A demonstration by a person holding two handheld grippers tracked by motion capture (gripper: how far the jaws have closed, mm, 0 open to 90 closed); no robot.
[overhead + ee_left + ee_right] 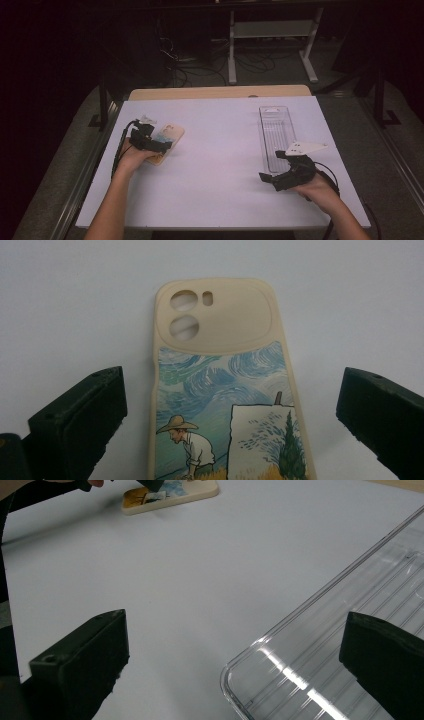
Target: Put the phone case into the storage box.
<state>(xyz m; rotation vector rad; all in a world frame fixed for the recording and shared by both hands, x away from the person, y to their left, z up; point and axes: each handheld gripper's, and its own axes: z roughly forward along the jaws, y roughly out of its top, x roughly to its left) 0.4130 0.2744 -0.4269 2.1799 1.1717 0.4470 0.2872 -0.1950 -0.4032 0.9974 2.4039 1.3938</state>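
A cream phone case (225,390) printed with a painting of a man in a straw hat lies flat on the white table (215,150) at the left (167,140). My left gripper (155,145) hovers over its near end, open, one jaw standing on each side of the case (230,415). A long clear plastic tray (276,135) lies at the right. My right gripper (270,179) is open at the tray's near corner (280,680), nothing between its jaws. The phone case also appears far off in the right gripper view (190,492).
A wooden table edge (220,92) shows behind the white top. Beyond it stand a white metal frame (270,45) and cables on a dark floor. Bare white surface spans the middle between the two grippers.
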